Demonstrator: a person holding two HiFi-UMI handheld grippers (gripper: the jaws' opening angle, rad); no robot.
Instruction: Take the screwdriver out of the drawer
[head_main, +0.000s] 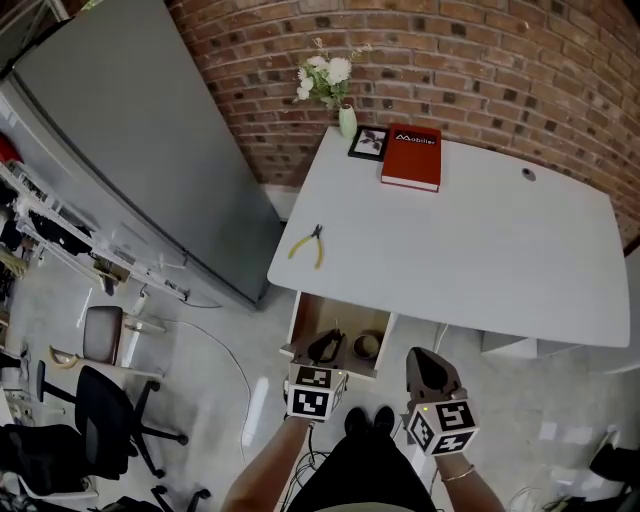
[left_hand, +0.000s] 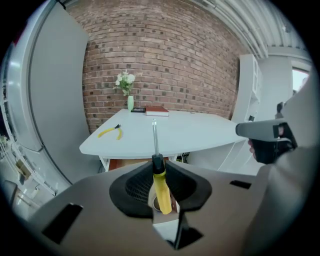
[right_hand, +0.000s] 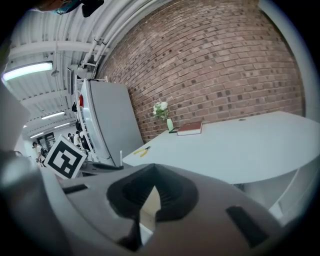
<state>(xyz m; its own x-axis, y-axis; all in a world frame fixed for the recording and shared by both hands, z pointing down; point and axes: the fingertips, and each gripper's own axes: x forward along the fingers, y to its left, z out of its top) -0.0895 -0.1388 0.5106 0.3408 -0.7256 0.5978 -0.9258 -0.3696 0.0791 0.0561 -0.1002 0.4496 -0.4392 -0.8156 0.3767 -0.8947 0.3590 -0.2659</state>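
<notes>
The screwdriver has a yellow handle, a black collar and a bare metal shaft that points up and forward. My left gripper is shut on its handle. In the head view the left gripper hangs over the front of the open wooden drawer under the white table. To its right, my right gripper is in front of the table edge. Its pads meet at the tips with nothing between them. The screwdriver's shaft also shows in the right gripper view.
Yellow pliers lie at the table's left edge. A red book, a small picture frame and a vase of flowers stand at the back by the brick wall. A tape roll is in the drawer. A grey cabinet and office chair are left.
</notes>
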